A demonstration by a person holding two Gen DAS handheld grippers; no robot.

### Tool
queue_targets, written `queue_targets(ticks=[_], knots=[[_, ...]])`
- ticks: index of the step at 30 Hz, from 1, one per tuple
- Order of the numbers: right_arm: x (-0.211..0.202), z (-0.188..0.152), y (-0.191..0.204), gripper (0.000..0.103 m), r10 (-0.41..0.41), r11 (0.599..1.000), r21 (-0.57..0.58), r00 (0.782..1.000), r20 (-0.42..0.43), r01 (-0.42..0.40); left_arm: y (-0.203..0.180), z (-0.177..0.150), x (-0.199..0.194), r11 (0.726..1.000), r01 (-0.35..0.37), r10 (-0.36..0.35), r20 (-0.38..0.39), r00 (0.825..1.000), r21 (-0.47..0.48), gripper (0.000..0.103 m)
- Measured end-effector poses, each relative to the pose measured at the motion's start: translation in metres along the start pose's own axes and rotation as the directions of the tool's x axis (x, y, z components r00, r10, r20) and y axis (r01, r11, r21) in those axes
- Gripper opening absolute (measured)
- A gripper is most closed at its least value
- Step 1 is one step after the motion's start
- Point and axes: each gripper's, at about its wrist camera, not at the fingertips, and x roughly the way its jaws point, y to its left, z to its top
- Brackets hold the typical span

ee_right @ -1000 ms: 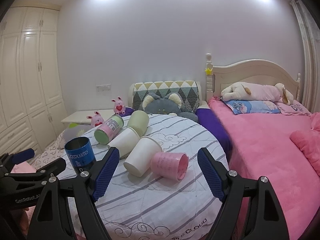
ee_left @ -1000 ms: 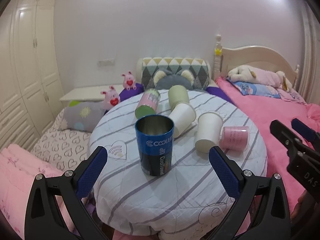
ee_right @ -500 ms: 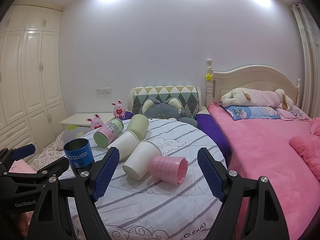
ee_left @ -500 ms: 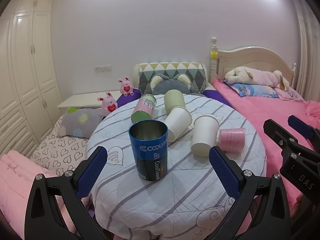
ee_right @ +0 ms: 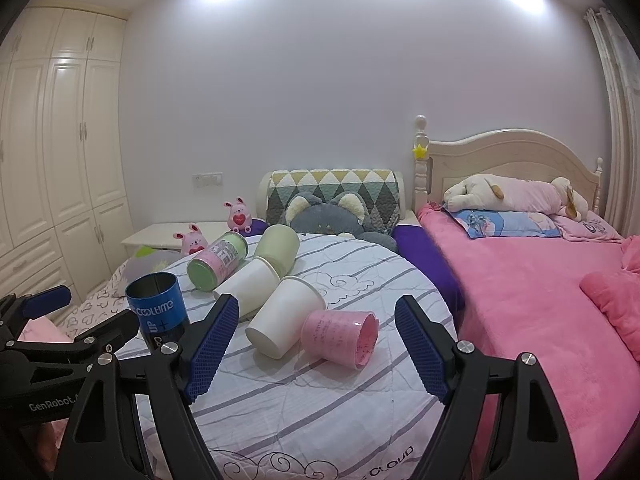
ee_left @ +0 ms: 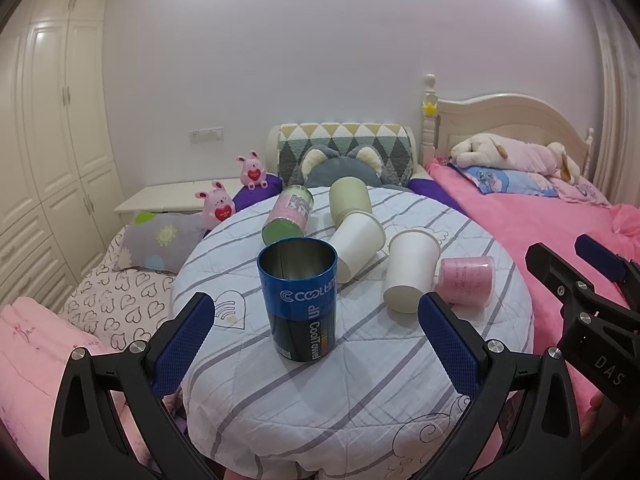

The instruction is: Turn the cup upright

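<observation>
I am holding my left tongs wide, empty, around the upright metal blue cup at frame centre on the quilted round tabletop. My right tongs are gaping wide before the ribbed pink cup lying sideways; bare cloth is lying near the front edge.

Bare tablecloth before pink cup

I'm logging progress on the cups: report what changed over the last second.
The left gripper and right gripper both drew back and rose a little from the round table, jaws wide open throughout; nothing was gripped or released. The blue can stayed upright. The two white cups, pink cup, green cup and pink-green can stayed lying on their sides.
</observation>
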Motion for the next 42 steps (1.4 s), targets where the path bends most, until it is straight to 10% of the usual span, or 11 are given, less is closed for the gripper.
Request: queue_targets(ticks=[42], knots=[[0.018, 0.001, -0.011, 0.082, 0.014, 1.000, 0.015, 1.000, -0.024, -0.014, -0.011, 0.008, 0.016, 0.999, -0.034, 0.034, -0.019, 0.999, 0.002, 0.103]])
